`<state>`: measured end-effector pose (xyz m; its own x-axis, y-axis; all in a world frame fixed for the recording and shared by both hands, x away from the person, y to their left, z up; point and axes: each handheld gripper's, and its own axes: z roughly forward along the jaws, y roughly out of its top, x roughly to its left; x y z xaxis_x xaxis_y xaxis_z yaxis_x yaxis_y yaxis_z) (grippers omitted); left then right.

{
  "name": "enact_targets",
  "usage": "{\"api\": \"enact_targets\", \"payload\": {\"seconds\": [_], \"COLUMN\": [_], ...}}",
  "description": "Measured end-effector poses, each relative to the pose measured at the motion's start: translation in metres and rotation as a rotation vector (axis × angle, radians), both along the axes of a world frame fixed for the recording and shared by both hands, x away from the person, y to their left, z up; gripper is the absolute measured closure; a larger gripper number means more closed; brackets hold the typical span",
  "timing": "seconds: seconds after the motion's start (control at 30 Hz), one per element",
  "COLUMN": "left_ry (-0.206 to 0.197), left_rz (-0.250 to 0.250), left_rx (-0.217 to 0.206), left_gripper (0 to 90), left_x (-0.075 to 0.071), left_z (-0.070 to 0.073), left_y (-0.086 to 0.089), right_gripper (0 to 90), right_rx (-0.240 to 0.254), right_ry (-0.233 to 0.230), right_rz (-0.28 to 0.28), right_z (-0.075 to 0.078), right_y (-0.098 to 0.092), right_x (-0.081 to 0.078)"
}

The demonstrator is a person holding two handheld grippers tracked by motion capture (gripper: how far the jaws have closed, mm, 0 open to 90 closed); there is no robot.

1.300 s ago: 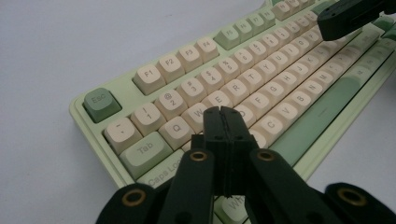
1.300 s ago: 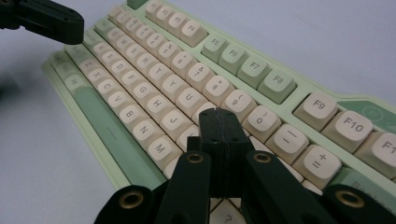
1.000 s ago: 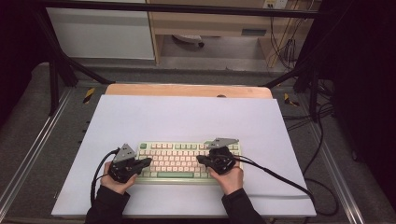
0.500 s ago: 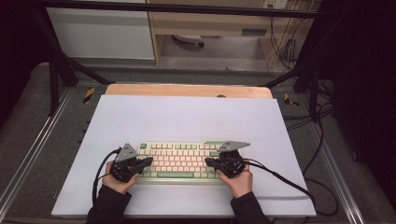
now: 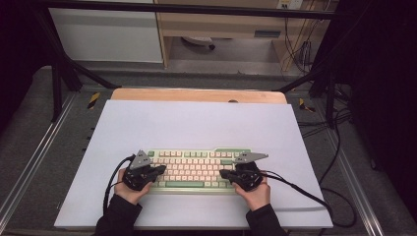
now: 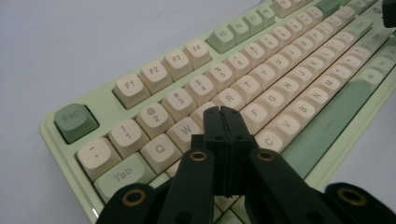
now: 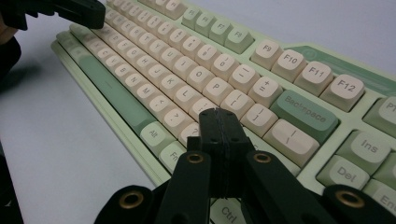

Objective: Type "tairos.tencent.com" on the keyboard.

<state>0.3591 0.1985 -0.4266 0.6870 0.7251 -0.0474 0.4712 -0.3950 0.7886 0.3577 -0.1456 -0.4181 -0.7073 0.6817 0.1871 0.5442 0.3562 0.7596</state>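
Observation:
A pale green keyboard [image 5: 194,167] with cream and green keys lies near the front of the white mat. My left gripper [image 5: 158,171] is shut, its tips over the keyboard's left end. In the left gripper view the left gripper [image 6: 222,111] has its jaws pressed together above the letter keys near W and R on the keyboard [image 6: 280,88]. My right gripper [image 5: 225,174] is shut over the keyboard's right part. In the right gripper view the right gripper [image 7: 217,113] hovers by the keys left of the green Backspace key [image 7: 304,112]. Nothing is held.
The white mat [image 5: 196,123] covers a wooden table [image 5: 196,95]. Black cables [image 5: 300,189] trail from both grippers across the mat's front. Metal frame rails [image 5: 34,152] flank the table. In the right gripper view the left gripper's dark jaw tip [image 7: 77,11] shows at top left.
My right gripper has shifted to the right along the keyboard and turned so its grey plate points right. The left gripper has stayed put.

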Motion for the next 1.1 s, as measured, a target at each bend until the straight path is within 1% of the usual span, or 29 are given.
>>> {"api": "enact_targets", "payload": {"seconds": [0.17, 0.43, 0.53, 0.6, 0.63, 0.8, 0.9, 1.1], "left_ry": [0.006, 0.008, 0.006, 0.013, 0.011, 0.01, 0.0, 0.0], "left_rz": [0.0, 0.001, -0.002, -0.004, -0.006, -0.007, -0.009, -0.008], "left_rx": [0.011, 0.007, 0.01, 0.019, 0.014, 0.013, 0.006, -0.005], "left_gripper": [90.0, 90.0, 90.0, 90.0, 90.0, 90.0, 90.0, 90.0], "left_x": [0.0028, 0.0029, 0.0029, 0.0031, 0.0029, 0.0018, -0.0002, -0.0027], "left_z": [-0.0036, -0.0051, -0.0057, -0.0071, -0.0077, -0.0062, -0.0026, 0.0005], "left_y": [-0.001, -0.0009, -0.0008, -0.0014, -0.0014, -0.0005, 0.0012, 0.0064], "right_gripper": [90.0, 90.0, 90.0, 90.0, 90.0, 90.0, 90.0, 90.0], "right_rx": [-0.001, 0.001, 0.0, 0.001, 0.001, 0.001, 0.003, 0.015], "right_ry": [0.001, -0.004, -0.003, 0.001, 0.002, -0.005, -0.005, -0.006], "right_rz": [0.006, 0.011, 0.012, 0.01, 0.01, 0.01, 0.009, 0.011], "right_z": [-0.0003, -0.0002, -0.0001, -0.0003, -0.0003, 0.0, 0.0007, 0.0021], "right_y": [0.0001, 0.0, -0.0001, 0.0001, 0.0003, 0.0001, 0.0, -0.0001], "right_x": [-0.0004, -0.0009, -0.001, -0.0012, -0.0013, -0.0012, -0.0014, -0.0013]}}
